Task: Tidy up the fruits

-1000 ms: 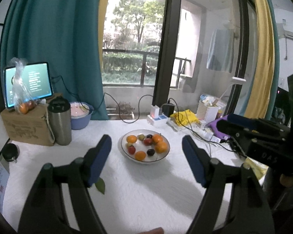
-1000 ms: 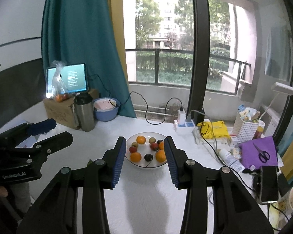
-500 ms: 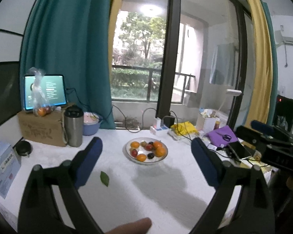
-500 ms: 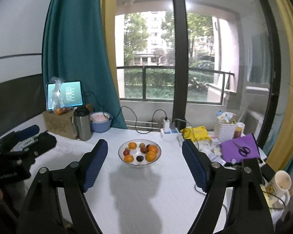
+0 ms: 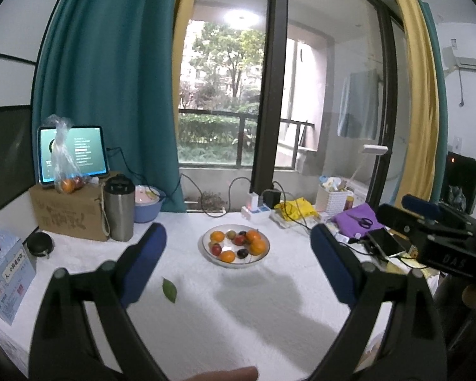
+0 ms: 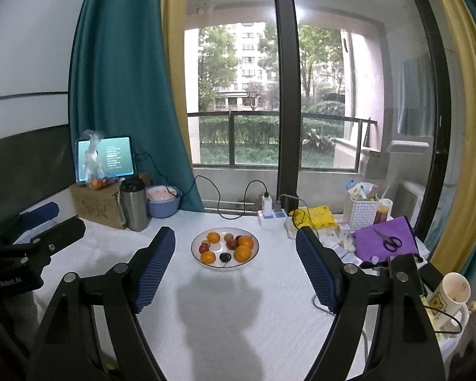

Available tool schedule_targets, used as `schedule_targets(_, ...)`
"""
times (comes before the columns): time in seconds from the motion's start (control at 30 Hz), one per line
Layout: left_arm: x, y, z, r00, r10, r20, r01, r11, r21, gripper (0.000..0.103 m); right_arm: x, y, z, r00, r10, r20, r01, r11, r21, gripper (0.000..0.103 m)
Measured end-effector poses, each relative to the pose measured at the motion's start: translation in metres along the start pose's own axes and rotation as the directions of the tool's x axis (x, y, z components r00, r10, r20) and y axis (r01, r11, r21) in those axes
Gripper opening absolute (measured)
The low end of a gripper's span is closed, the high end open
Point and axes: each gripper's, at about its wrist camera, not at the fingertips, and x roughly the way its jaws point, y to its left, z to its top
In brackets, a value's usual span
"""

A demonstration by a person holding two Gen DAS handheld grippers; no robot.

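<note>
A white plate [image 5: 263, 255] with several oranges and small red and dark fruits stands mid-table; it also shows in the right wrist view [image 6: 197, 257]. My left gripper [image 5: 238, 265] is open and empty, held back from the plate above the white cloth. My right gripper [image 6: 234, 263] is open and empty, also short of the plate. A clear bag of fruit [image 5: 67, 181] sits on a cardboard box [image 5: 68, 217] at the far left. The right gripper's body shows at the right of the left wrist view [image 5: 434, 238].
A steel tumbler [image 5: 119, 211] and a blue bowl [image 5: 149, 201] stand beside the box, a tablet [image 5: 73, 155] behind. A green leaf [image 5: 169, 289] lies on the cloth. Power strip, cables, yellow bag, basket, purple cloth with scissors [image 6: 387, 241] and a mug [image 6: 453, 295] crowd the right.
Both grippers have pulled back and risen from the plate, which now looks smaller and farther. The right gripper's jaws have opened wider; the left stays wide open.
</note>
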Motion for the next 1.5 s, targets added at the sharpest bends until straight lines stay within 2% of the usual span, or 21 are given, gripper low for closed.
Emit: schedule_targets(1.5,0.0034,-0.0008,-0.0047,0.999,-0.033,-0.022,0.032,0.999,-0.010,0.093,0.0021,-0.0005,-0.0056,1.000,0.002,-0.015,-0.002,1.000,0.002,0.081)
